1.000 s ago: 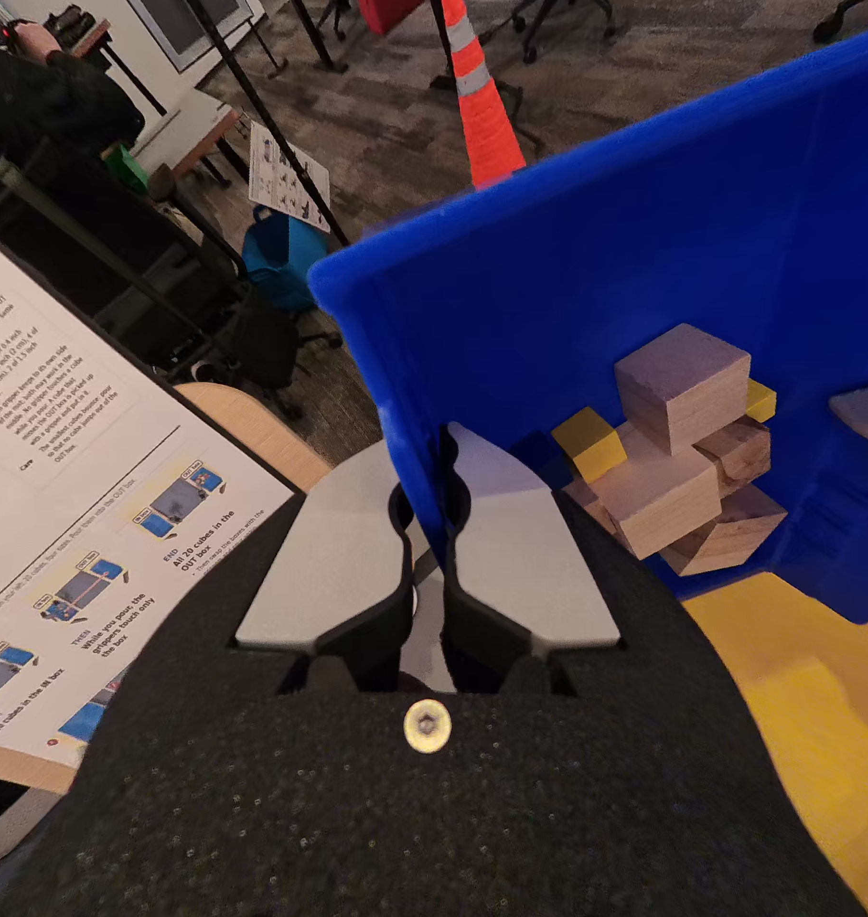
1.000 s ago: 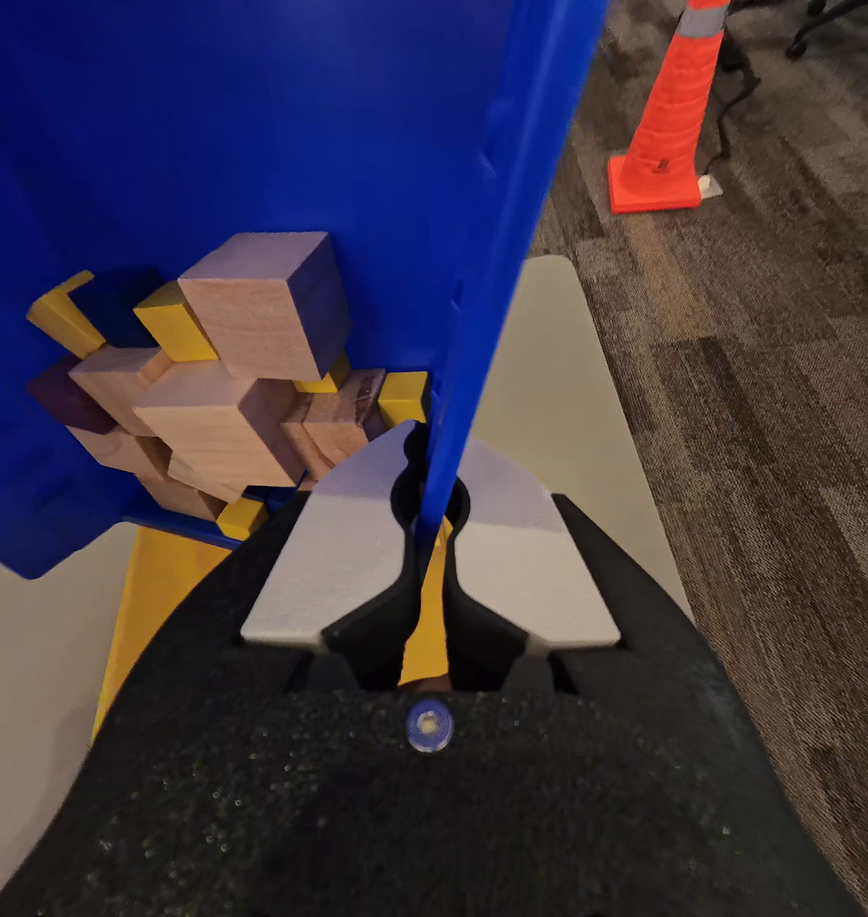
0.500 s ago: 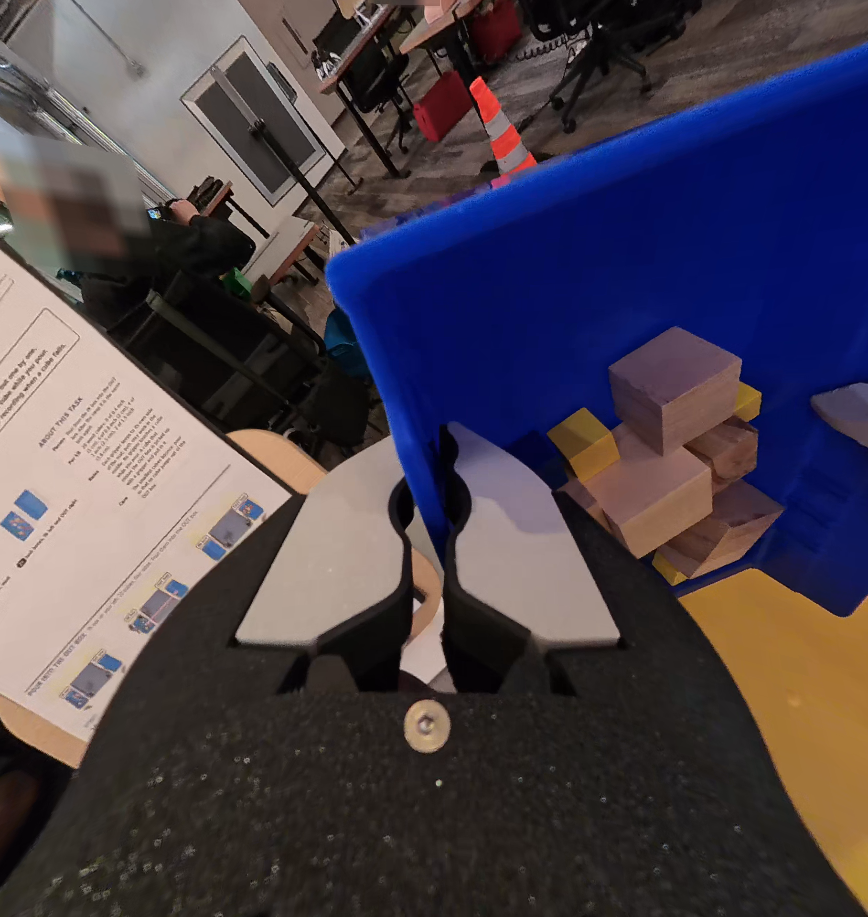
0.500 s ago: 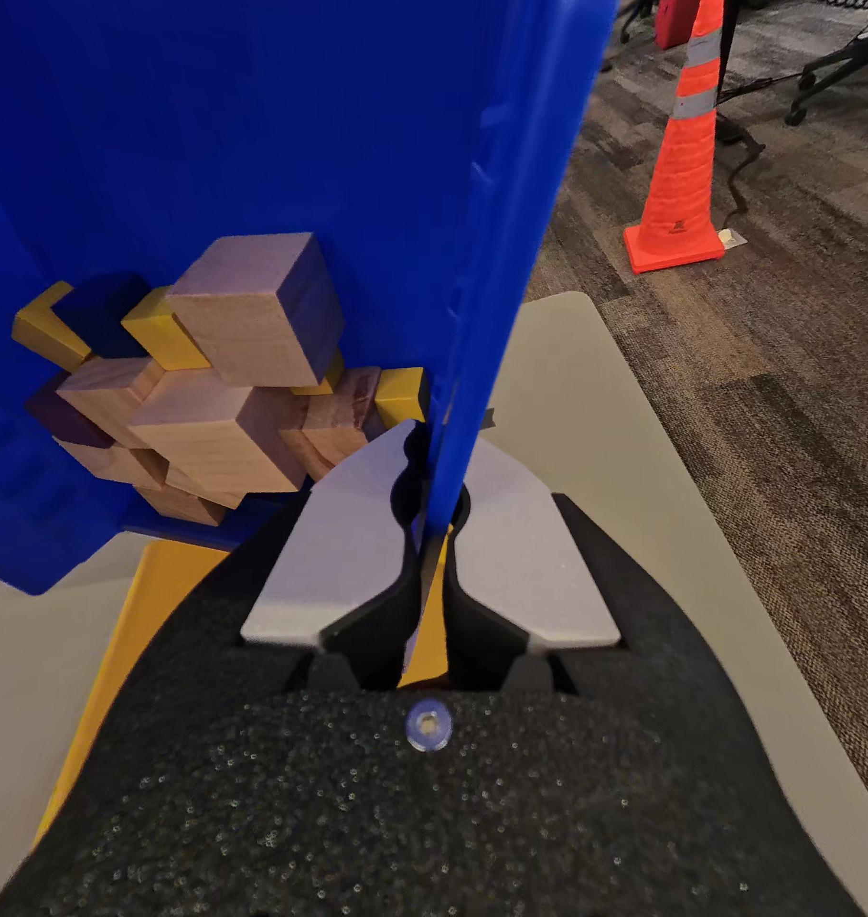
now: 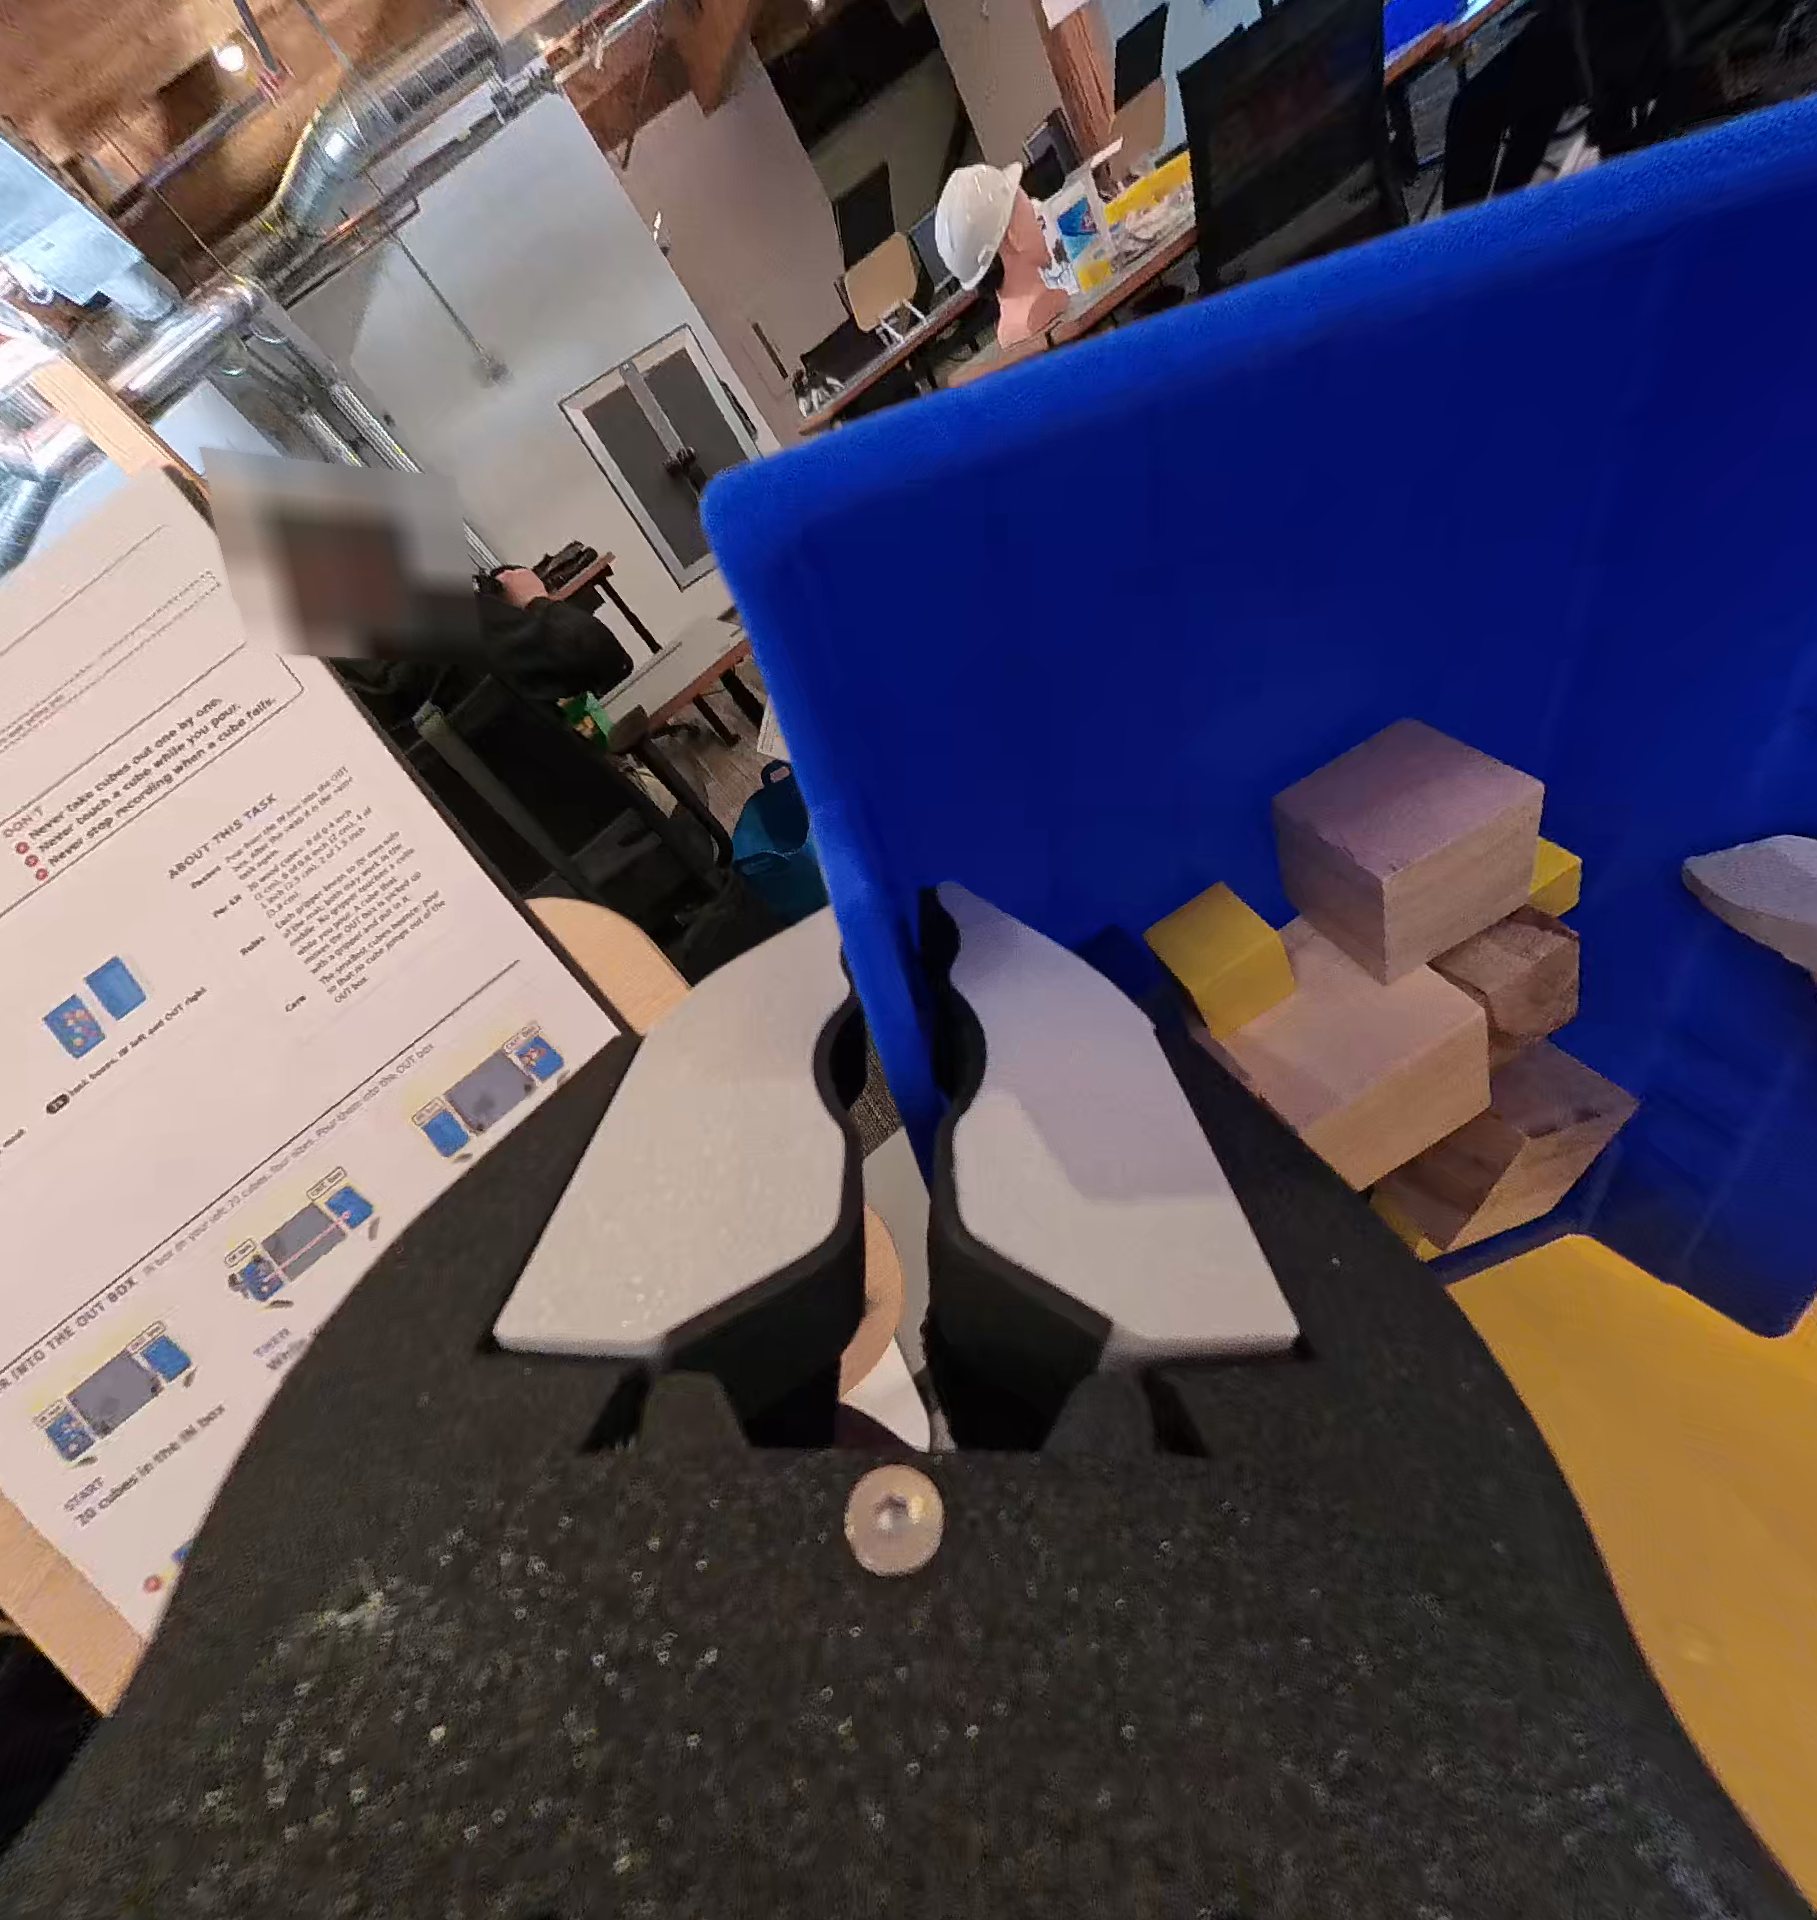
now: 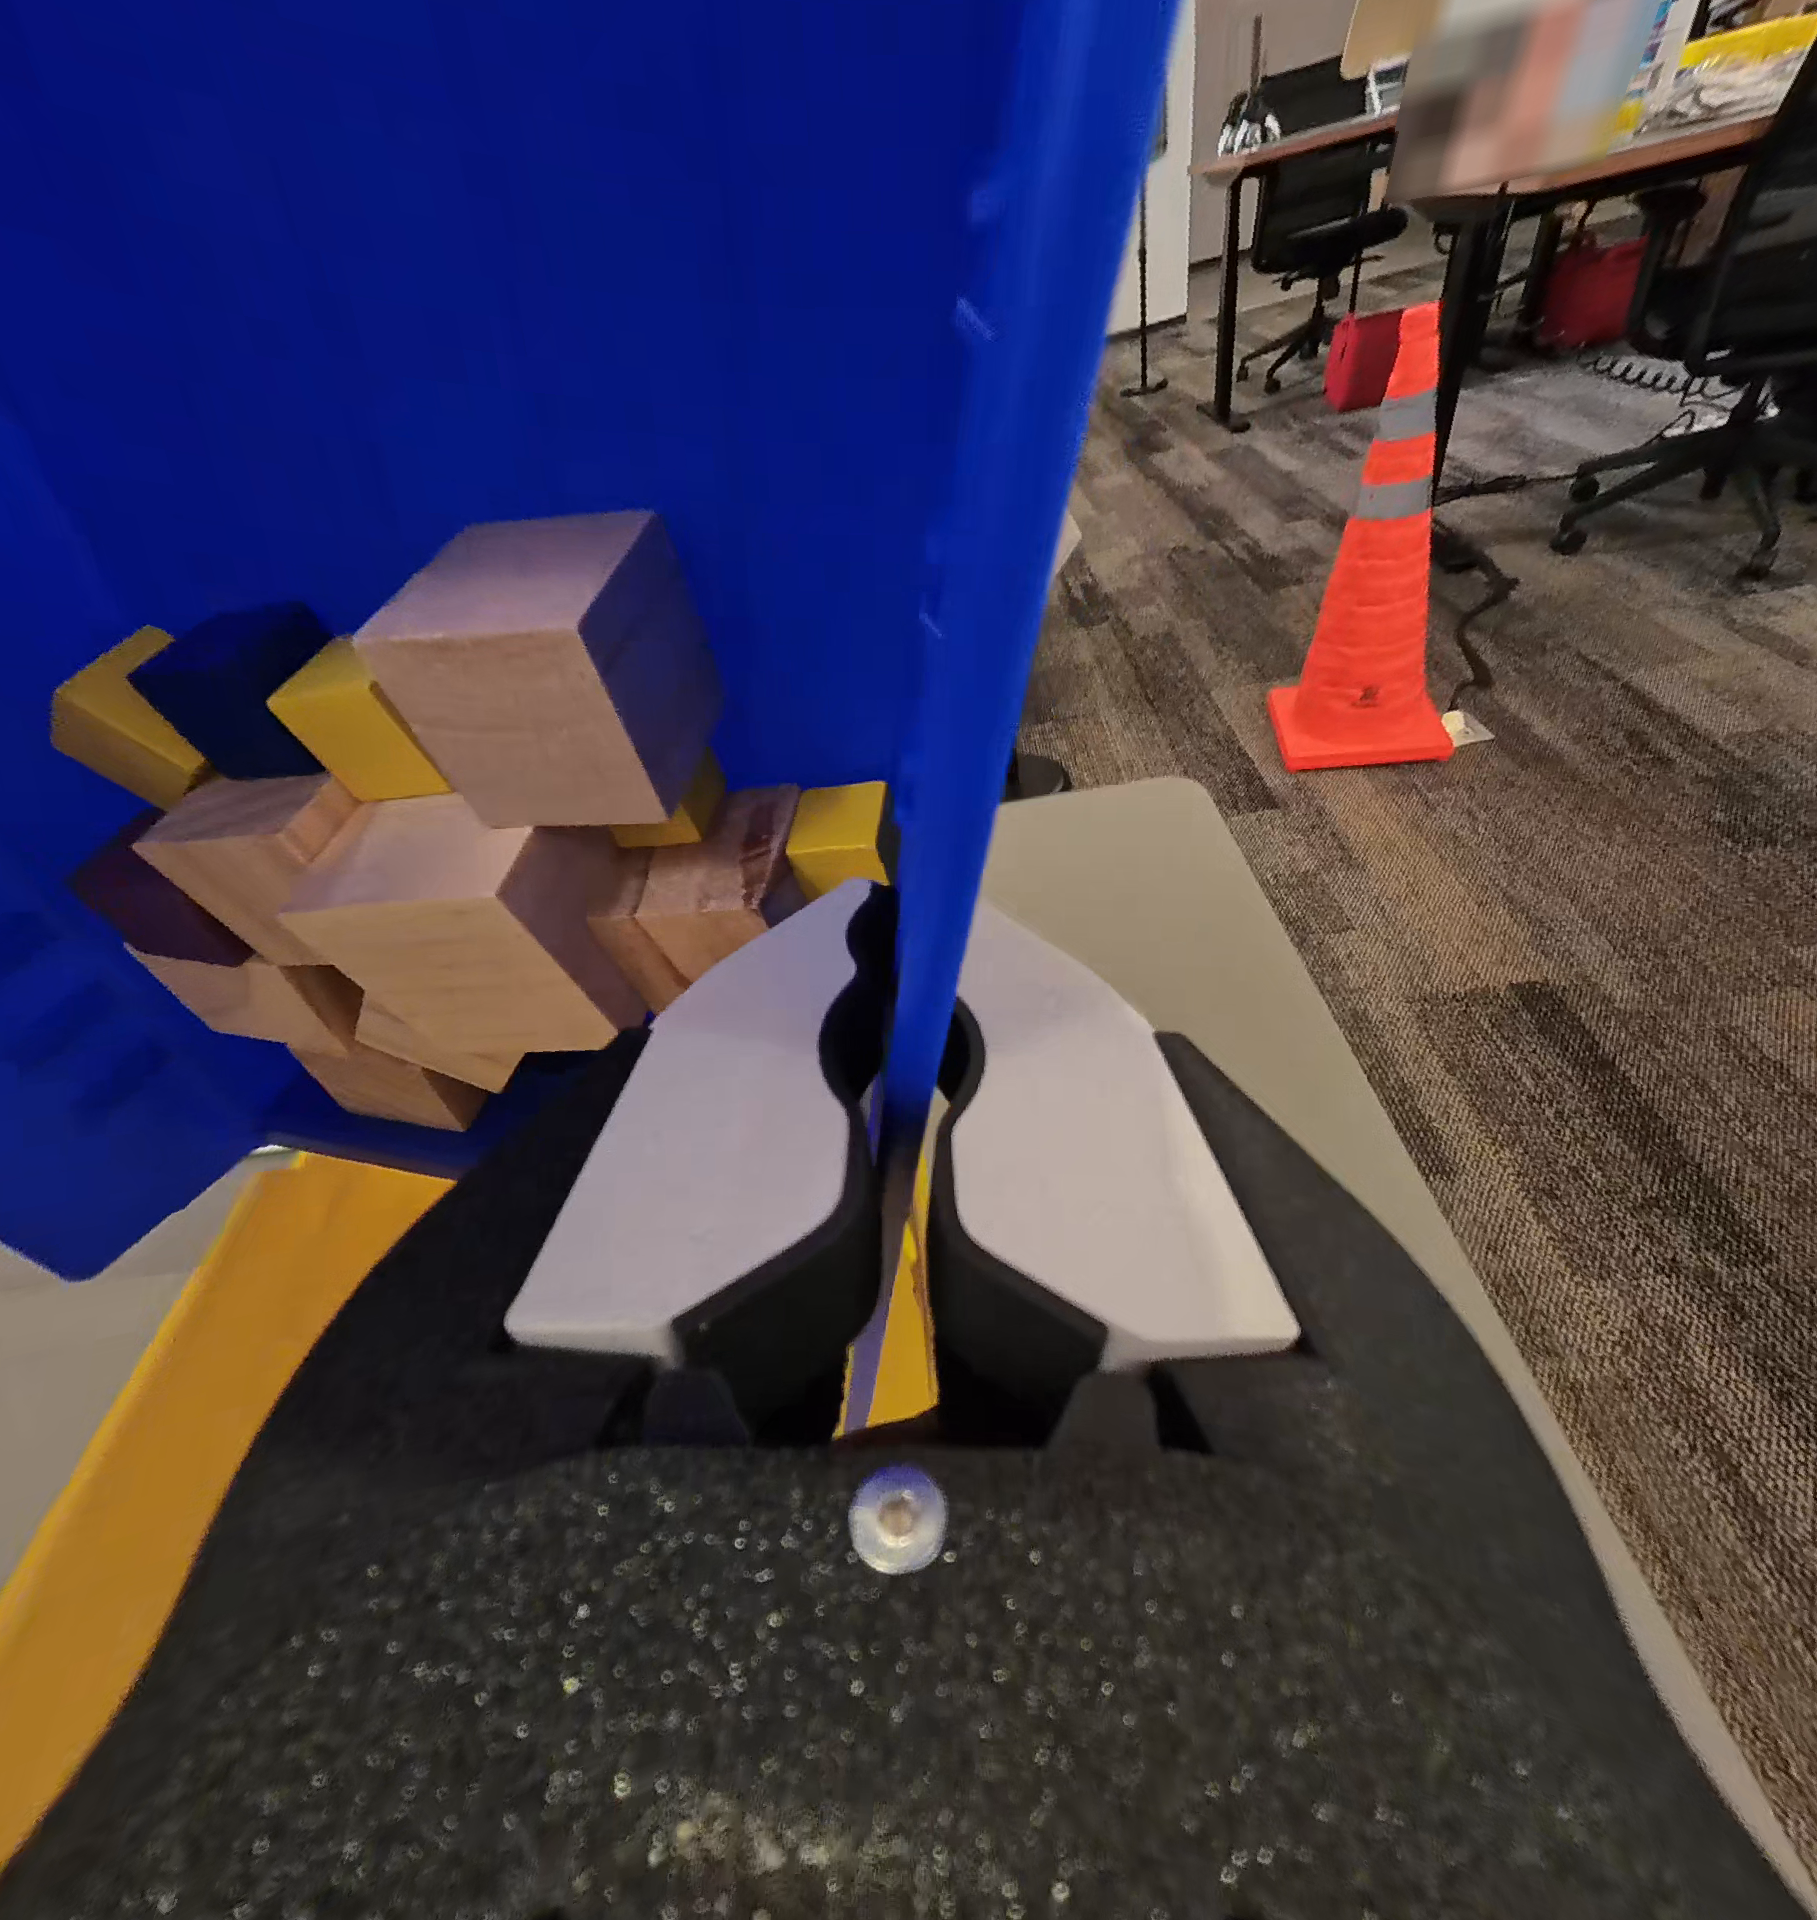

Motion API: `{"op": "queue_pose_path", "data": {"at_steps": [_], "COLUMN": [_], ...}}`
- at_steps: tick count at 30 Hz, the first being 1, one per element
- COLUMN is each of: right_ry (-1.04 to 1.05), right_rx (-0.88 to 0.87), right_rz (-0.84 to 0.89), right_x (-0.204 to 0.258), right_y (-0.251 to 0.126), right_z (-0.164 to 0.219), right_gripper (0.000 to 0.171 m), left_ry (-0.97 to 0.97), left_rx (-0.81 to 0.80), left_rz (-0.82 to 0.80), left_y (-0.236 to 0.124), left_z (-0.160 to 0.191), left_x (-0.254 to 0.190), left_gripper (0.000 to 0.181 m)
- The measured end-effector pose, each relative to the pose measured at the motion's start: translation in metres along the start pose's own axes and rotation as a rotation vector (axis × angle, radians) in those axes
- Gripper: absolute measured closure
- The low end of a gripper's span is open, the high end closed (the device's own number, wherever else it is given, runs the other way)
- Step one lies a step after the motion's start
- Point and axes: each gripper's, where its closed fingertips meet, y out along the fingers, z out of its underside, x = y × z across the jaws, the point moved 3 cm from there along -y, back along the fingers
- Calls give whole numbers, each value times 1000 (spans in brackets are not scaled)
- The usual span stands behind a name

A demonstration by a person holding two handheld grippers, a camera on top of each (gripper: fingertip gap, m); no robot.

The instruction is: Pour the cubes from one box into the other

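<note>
Left gripper (image 5: 899, 935) clamped on tipped blue plastic box (image 5: 1247, 582); right gripper (image 6: 909, 940) clamped too. Wooden and yellow cubes (image 6: 447, 852) piled inside. Orange cone (image 6: 1377, 582) only at right view's right.

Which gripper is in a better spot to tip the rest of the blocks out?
Neither: left gripper and right gripper each clamp an opposite wall of the blue box, so probably both tip together.
</note>
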Motion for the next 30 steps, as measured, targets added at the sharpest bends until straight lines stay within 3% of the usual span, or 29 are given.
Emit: {"op": "queue_pose_path", "data": {"at_steps": [10, 19, 30], "right_ry": [42, -47, -31], "right_rx": [110, 77, 34], "right_rz": [-4, -15, -4], "right_x": [-4, -2, -6], "right_y": [-16, -18, -13], "right_z": [24, 17, -7], "right_gripper": [167, 167, 168], "left_ry": [27, 38, 45], "left_rx": [-46, -52, -98], "left_rz": [-27, -49, -78], "left_y": [-20, -23, -18], "left_z": [12, 13, -9], "left_x": [-21, -17, -11], "left_gripper": [174, 174, 174]}}
